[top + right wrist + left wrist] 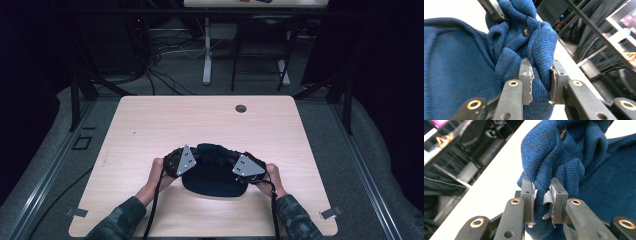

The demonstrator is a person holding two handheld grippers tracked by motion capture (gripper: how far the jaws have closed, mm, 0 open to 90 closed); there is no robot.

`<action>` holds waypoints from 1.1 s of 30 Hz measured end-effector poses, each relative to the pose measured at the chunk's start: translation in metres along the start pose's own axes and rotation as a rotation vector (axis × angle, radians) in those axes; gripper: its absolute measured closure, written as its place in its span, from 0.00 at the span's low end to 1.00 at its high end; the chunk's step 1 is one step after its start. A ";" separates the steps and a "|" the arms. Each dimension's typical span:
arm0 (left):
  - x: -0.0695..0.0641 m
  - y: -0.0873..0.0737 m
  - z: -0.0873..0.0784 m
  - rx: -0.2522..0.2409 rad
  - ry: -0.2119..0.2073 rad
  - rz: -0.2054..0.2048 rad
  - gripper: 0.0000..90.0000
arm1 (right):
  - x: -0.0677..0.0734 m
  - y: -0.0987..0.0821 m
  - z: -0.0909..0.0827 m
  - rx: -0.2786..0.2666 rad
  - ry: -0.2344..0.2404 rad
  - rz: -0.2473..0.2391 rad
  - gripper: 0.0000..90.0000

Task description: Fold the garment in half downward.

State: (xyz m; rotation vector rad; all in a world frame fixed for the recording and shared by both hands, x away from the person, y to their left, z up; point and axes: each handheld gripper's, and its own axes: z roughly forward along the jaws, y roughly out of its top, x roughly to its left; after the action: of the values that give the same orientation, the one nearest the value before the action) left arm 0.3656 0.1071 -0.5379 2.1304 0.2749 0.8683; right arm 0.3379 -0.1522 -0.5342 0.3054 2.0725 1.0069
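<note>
A dark blue knitted garment (214, 177) lies bunched on the light wooden table (150, 125) near its front edge. My left gripper (189, 161) holds its left end and my right gripper (240, 164) its right end, both held by a person's hands. In the left gripper view a fold of the blue knit (554, 157) is pinched between the jaws of the left gripper (543, 195). In the right gripper view the right gripper (541, 77) is shut on another thick fold of the knit (536, 45), and part of the other gripper (491, 8) shows beyond it.
A round cable hole (240, 108) sits near the table's far edge. Beyond the table stand a white table leg (207, 50), a black chair frame (260, 50) and loose cables on the floor (165, 60). Black frame posts (75, 95) flank the table.
</note>
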 end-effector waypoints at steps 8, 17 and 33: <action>-0.004 -0.001 -0.002 0.014 -0.018 -0.013 0.85 | 0.001 -0.003 -0.004 0.014 0.046 0.061 0.81; -0.009 -0.003 -0.006 0.020 -0.044 -0.033 0.85 | 0.005 -0.005 -0.008 0.039 0.082 0.100 0.80; -0.012 -0.005 -0.012 0.045 -0.107 -0.082 0.83 | 0.013 -0.004 -0.015 0.077 0.129 0.138 0.77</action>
State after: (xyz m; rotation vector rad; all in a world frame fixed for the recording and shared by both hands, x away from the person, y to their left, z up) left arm 0.3495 0.1121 -0.5425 2.1831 0.3267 0.7044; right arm 0.3186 -0.1561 -0.5389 0.4388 2.2355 1.0535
